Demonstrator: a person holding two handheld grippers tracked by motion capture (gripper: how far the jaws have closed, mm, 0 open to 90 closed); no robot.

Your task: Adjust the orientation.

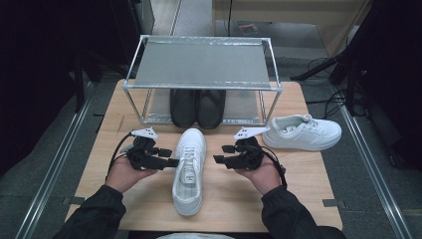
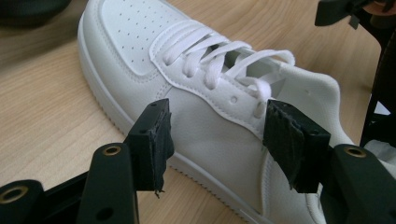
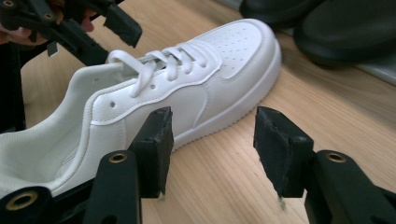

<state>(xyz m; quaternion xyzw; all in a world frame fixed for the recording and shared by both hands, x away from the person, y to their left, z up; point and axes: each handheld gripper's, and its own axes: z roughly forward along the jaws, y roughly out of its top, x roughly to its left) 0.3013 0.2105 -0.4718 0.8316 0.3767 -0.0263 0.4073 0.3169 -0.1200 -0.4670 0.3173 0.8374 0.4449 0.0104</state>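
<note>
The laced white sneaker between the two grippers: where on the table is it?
In the high view the white sneaker lies mid-table between the left gripper and right gripper, toe toward the black shoes under the rack.

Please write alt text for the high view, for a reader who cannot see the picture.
A white sneaker lies toe-away on a wooden table, between the open left gripper and open right gripper, each held by a person's hand. Behind it, a metal shoe rack holds a pair of black shoes; a second white sneaker lies at the right.
</note>
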